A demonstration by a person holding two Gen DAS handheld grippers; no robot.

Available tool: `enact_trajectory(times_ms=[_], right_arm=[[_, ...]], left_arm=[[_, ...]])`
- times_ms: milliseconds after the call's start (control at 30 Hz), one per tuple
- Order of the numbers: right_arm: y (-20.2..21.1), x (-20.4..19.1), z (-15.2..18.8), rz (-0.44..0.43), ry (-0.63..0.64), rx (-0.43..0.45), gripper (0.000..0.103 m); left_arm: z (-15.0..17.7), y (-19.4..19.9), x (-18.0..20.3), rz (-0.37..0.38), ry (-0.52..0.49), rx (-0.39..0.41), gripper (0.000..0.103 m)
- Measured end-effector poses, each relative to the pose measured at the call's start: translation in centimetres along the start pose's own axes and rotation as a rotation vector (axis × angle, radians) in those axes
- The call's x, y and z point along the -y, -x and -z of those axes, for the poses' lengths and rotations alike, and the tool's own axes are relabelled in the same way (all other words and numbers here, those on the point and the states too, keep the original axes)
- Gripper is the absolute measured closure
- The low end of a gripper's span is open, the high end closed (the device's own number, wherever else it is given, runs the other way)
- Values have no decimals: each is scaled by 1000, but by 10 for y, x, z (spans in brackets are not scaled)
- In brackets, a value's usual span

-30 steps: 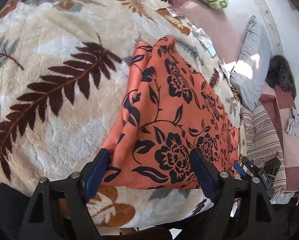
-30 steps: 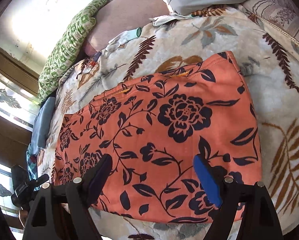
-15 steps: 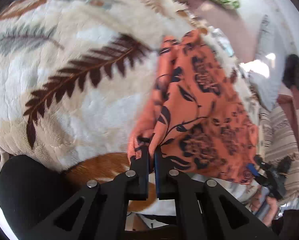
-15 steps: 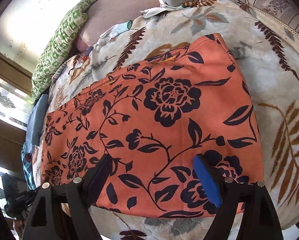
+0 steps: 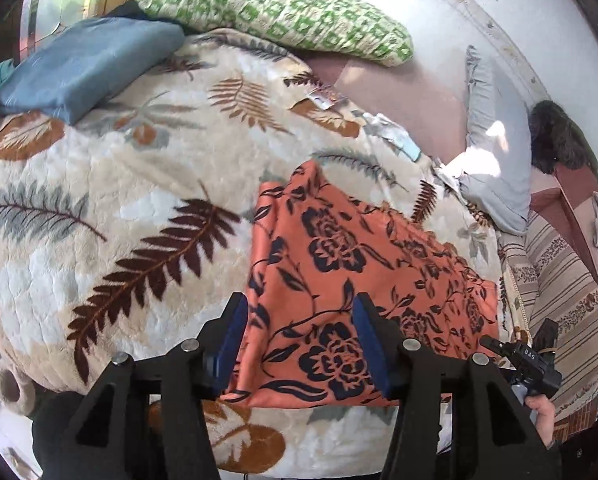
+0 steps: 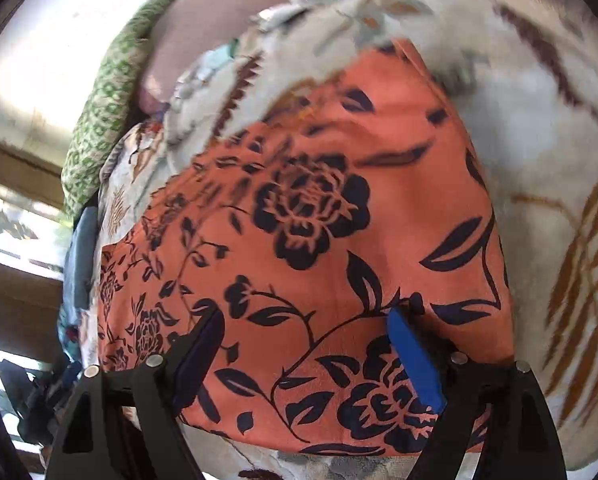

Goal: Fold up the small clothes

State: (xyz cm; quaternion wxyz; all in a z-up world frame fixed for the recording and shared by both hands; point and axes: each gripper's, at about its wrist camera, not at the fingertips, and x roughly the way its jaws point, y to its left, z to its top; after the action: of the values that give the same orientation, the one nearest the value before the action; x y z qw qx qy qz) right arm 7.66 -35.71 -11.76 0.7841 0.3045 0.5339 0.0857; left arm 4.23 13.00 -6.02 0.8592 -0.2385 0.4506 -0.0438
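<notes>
An orange cloth with a dark floral print (image 5: 351,272) lies flat on a leaf-patterned blanket (image 5: 99,208). My left gripper (image 5: 301,344) is open over the cloth's near left corner, fingers apart and holding nothing. The cloth also fills the right wrist view (image 6: 319,264), which is blurred. My right gripper (image 6: 311,344) is open just above the cloth's near edge, blue pads (image 6: 415,360) spread wide. The right gripper's body also shows in the left wrist view (image 5: 527,364), past the cloth's right end.
A green patterned pillow (image 5: 283,12) and a blue folded cloth (image 5: 83,64) lie at the far side of the bed. A grey pillow (image 5: 495,140) and a striped sofa cover (image 5: 559,280) are to the right.
My left gripper, shut on the cloth's corner half a second ago, has let go and opened; the cloth lies flat again. My right gripper has moved closer over the cloth.
</notes>
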Motion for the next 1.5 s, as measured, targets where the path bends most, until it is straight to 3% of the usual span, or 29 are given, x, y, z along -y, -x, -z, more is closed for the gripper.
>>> enact_trajectory(times_ms=[67,200,233,300,367,400,467,533,600,700,833,967,1033,1300,1433,1500], right_arm=[[13,-1,-5,-46,-50,20,17],[33,-19,-20,-132,-14,49,17],[34,-23,-26,-154,-7,53,17],[34,-28,-42,-150,-1,78,17],[24,-20,-64,-167,-33,91,17],[14,-12,-77,-171,-52,89,17],[-12,19,-99,-91,-148,59,17],[-17,50,-104,-212,-307,81,17],[5,48,-104,-254,-337,102,17],[54,33,-83,-258,-222,163,17],[105,47,-15,-273,-241,193,17],[103,67,55,-278,-329,122,17],[91,73,72,-254,-352,102,17],[67,83,62,-141,-415,143,17],[73,68,52,-90,-304,194,25],[67,69,52,-69,-300,171,27]], left_arm=[[-4,-3,18,31,-53,3,45],[-8,-32,51,23,-158,-5,44],[-10,-44,55,-1,-181,-12,44],[-13,-76,55,-127,-214,-45,44],[-13,-119,43,-285,-227,-158,44],[-11,-134,34,-302,-216,-203,42],[-8,-133,37,-310,-251,-144,38],[-7,-129,47,-347,-296,-148,39],[-8,-118,48,-320,-283,-145,39],[-5,-99,49,-283,-267,-126,39],[5,-76,66,-226,-281,-63,39],[16,-71,84,-194,-299,-67,39],[23,-74,91,-202,-309,-88,39],[40,-70,104,-224,-311,-104,39],[42,-72,107,-232,-328,-105,39],[42,-74,107,-238,-332,-107,39]])
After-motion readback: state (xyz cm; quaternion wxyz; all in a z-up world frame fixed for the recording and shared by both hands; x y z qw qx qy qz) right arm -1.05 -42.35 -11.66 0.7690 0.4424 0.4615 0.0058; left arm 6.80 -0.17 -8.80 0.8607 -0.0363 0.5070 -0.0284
